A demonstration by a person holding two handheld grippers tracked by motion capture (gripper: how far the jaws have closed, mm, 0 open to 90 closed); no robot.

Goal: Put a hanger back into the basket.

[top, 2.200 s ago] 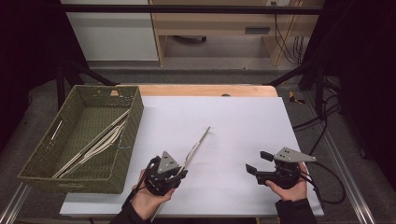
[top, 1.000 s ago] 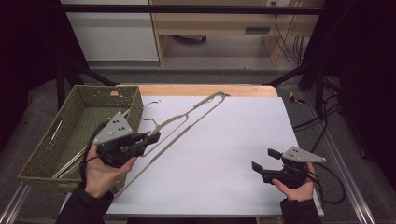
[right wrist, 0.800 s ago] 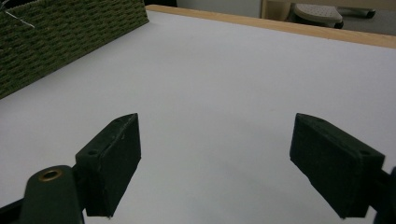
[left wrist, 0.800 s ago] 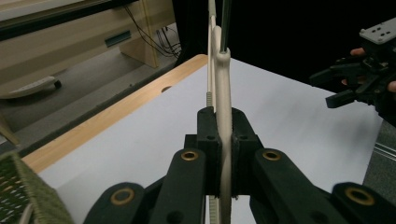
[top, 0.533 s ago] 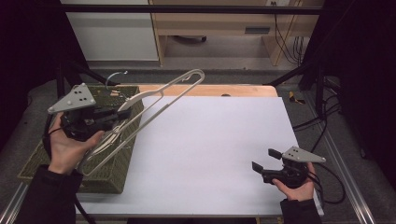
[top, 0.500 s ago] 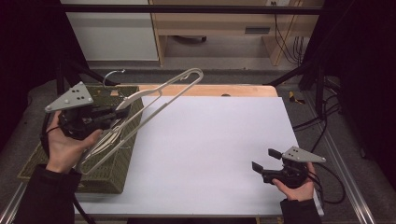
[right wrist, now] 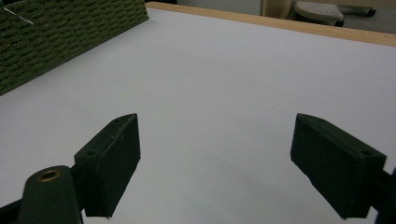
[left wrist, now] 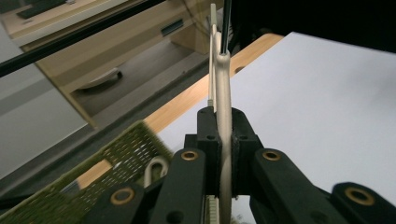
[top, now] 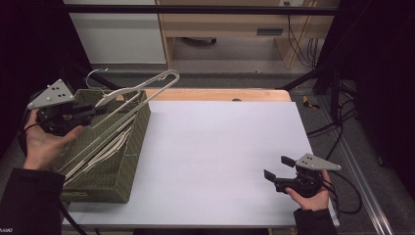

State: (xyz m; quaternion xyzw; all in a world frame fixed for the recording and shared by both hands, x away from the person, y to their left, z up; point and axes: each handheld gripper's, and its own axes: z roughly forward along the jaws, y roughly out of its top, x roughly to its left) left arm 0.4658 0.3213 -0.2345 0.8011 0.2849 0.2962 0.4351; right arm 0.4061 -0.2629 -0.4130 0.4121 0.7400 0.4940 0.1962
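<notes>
Because I want the hanger (top: 132, 93) dropped in with the others, my left gripper (top: 100, 109) clamps it above the basket (top: 139, 128) at the left, while my right gripper (top: 277, 168) waits wide-jawed, near right.

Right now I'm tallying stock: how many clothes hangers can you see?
At least 3. One hanger is clamped in the left gripper, raised over the basket. Two or more pale hangers lie inside the basket, overlapping, so some may be hidden.
</notes>
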